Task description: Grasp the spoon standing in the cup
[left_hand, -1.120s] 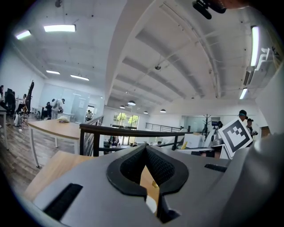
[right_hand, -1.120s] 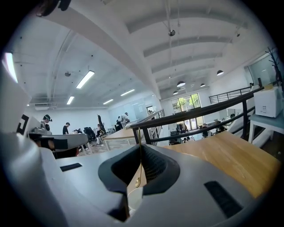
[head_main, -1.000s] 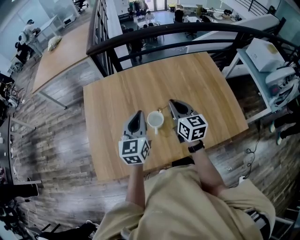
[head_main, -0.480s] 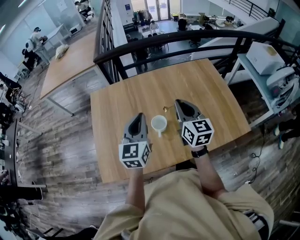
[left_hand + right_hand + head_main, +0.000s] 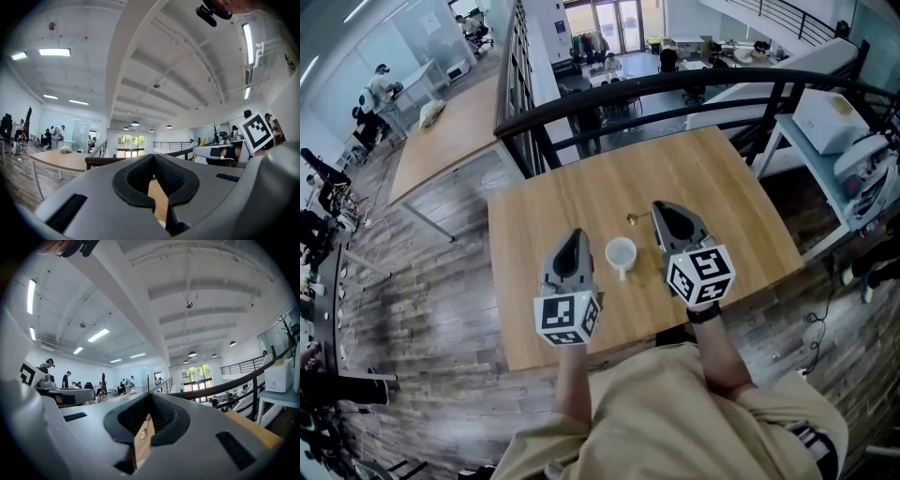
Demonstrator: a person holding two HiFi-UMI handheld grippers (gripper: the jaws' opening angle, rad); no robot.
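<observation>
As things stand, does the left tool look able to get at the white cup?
Probably yes. The cup stands in the open on the table, just beside the left tool, with nothing between them. Its jaws are together, though, so they would have to open first.

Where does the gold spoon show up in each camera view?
Head view: spoon at the tip of the right gripper, just above the white cup.
Left gripper view: not in it.
Right gripper view: centre, spoon pinched between the shut jaws.
Shared landmark: the black railing.
</observation>
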